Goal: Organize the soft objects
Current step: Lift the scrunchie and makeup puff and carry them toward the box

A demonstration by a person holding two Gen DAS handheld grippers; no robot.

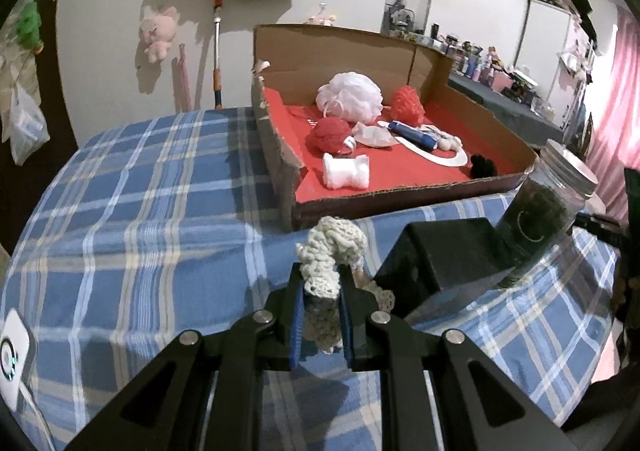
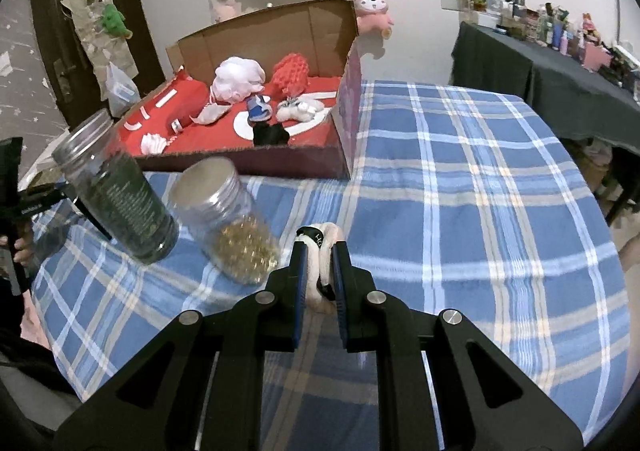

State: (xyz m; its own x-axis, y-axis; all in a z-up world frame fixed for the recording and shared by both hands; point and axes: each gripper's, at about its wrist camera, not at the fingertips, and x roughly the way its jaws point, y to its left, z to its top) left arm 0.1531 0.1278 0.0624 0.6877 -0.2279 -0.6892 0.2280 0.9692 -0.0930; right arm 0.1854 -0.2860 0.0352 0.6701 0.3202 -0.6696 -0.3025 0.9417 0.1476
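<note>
On my left, the left gripper [image 1: 320, 283] is clamped on a cream crocheted knit piece [image 1: 330, 251], carried above the blue plaid tablecloth [image 1: 140, 211] just short of the open cardboard box with the red lining [image 1: 280, 155]. That box already holds a white mesh bath pouf [image 1: 349, 96], two red knitted balls [image 1: 329, 135] and other small bits, so I judge the sorting well along. Moving right, the right gripper [image 2: 320, 275] is pinched shut on a cream-and-black fabric band [image 2: 325, 251], near a clear jar of gold beads [image 2: 230, 219]. What's left, I'd say, is getting both soft items into the box.
</note>
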